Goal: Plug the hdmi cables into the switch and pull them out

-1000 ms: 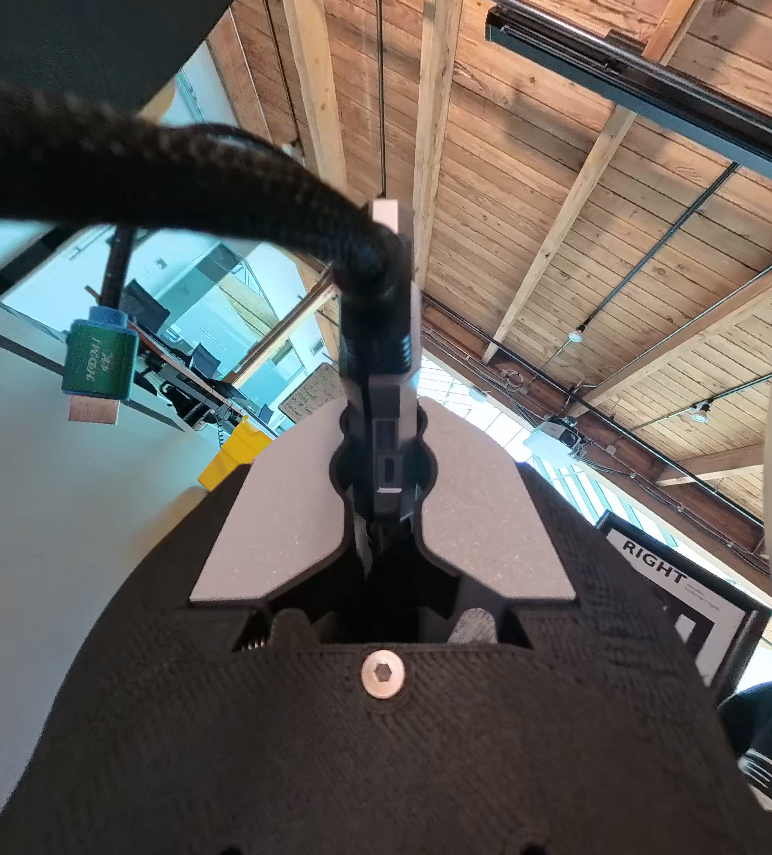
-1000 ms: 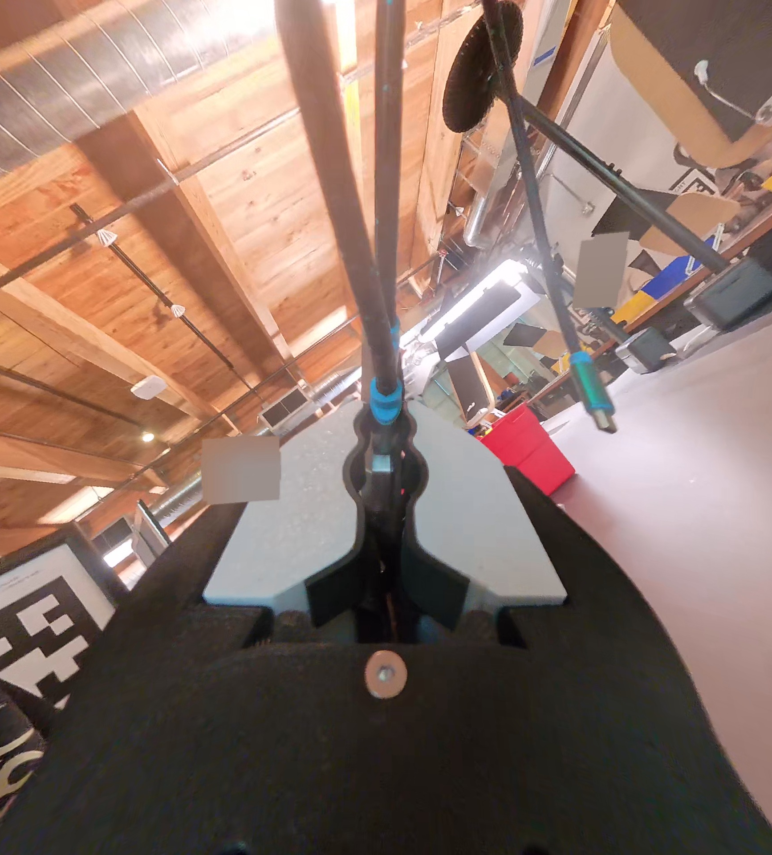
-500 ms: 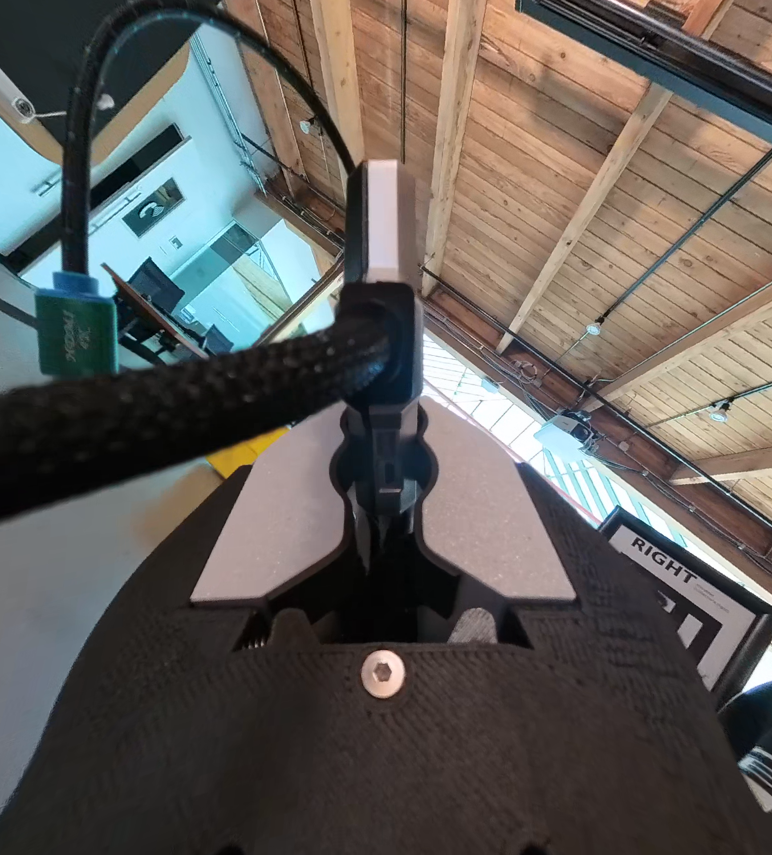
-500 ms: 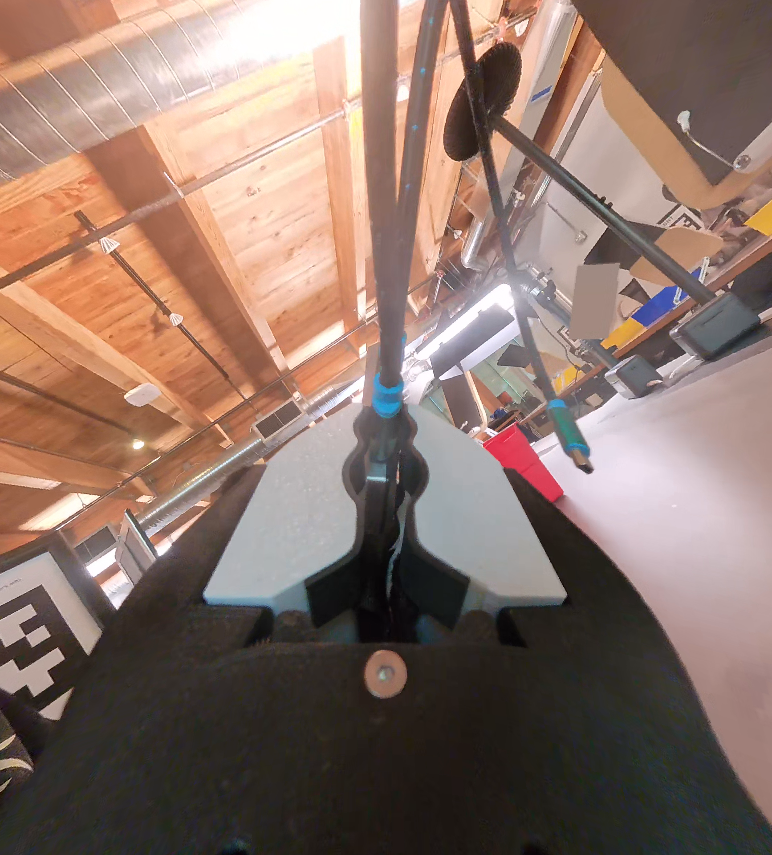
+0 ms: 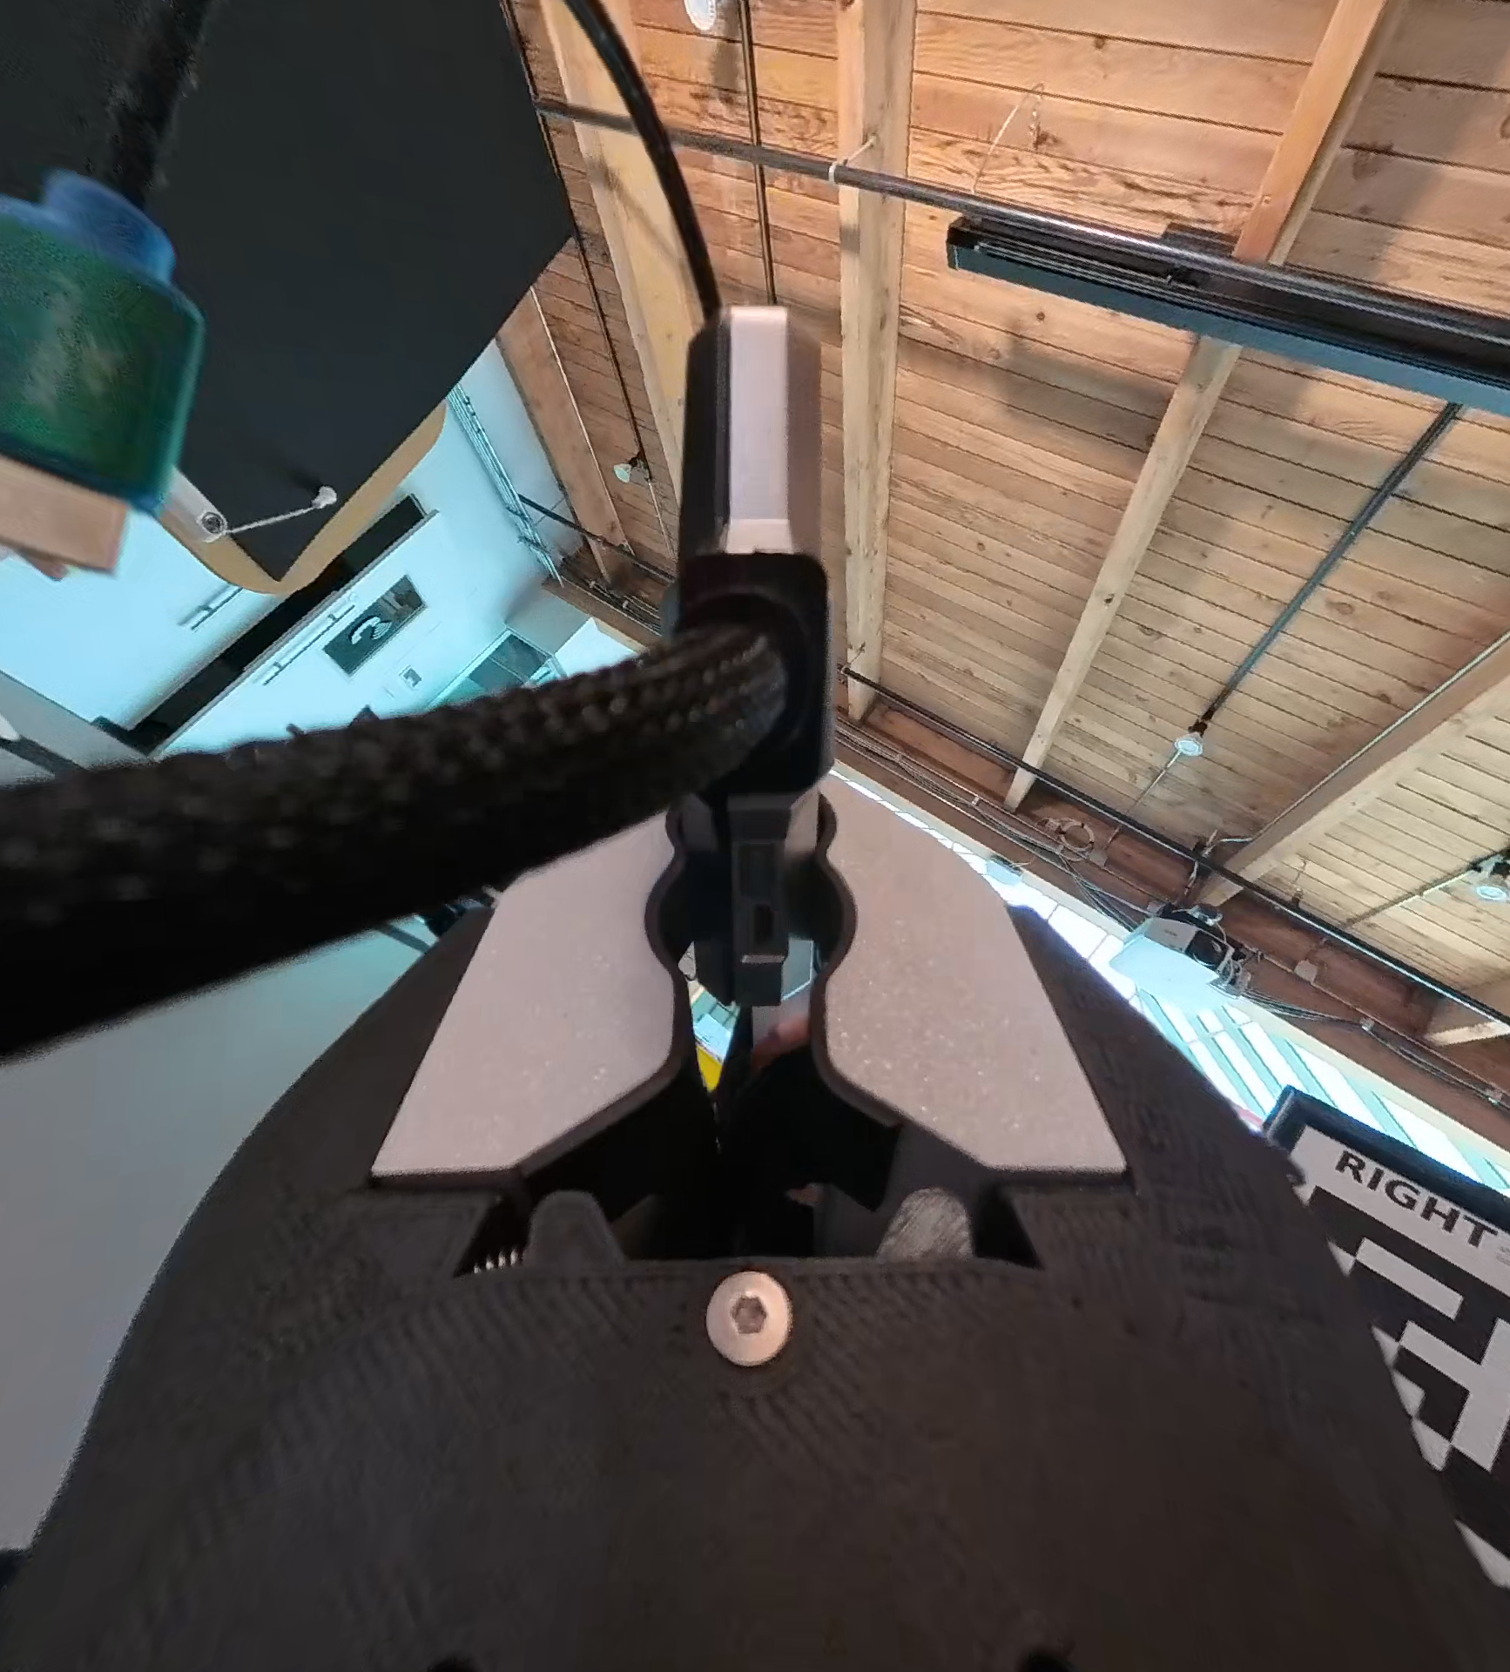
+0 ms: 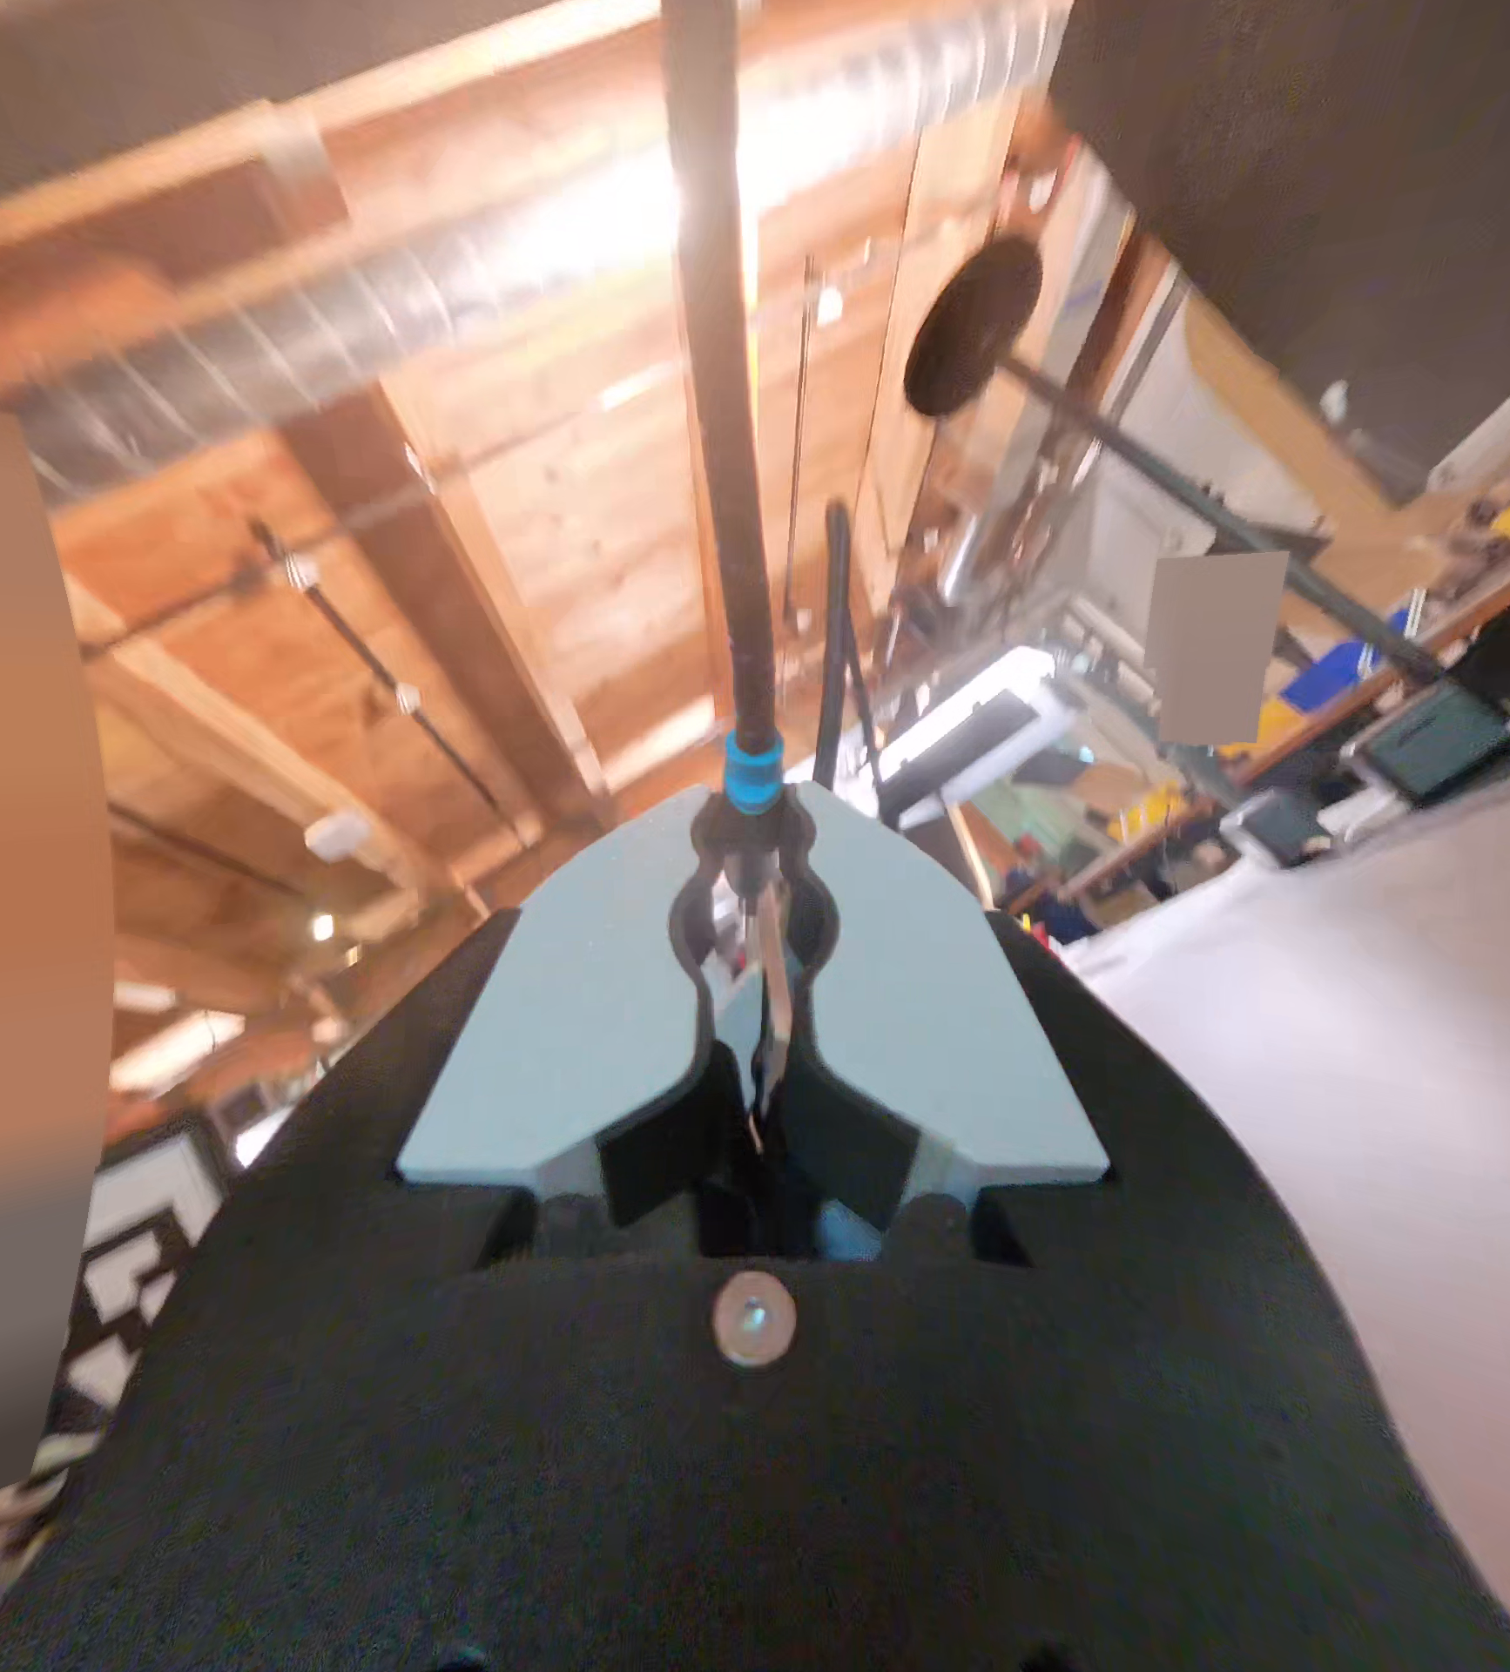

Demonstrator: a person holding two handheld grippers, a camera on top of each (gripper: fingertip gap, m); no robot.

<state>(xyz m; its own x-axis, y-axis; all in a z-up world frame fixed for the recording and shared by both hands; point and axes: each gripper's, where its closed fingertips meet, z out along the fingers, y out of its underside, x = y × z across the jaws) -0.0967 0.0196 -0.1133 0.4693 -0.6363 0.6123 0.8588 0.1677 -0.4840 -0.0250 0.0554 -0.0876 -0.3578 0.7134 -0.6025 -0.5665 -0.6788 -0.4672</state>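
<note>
pointing up at a wooden ceiling [image 5: 1095,452], with the left tongs [image 5: 751,914] pressing together on the switch [image 5: 756,434], a slim silver and black box standing edge-on straight above the tips. jutting out from the switch just above the tongs, a thick black braided cable [image 5: 326,841], running off to the left. hanging loose up and to the left of these tongs, well apart, a green plug [image 5: 55,362] with a blue collar and a bare metal end; bearing pale writing, blurred here. showing at the lower right, a black-and-white marker board [image 5: 1457,1312] with printed letters.

pinching a second plug [image 6: 747,869] in the right tongs [image 6: 751,859], only its blue collar [image 6: 751,783] peeking past the tips, its dark cable [image 6: 720,362] rising straight up from the tongs. lying to the right, a pale desk [image 6: 1367,1040].
</note>
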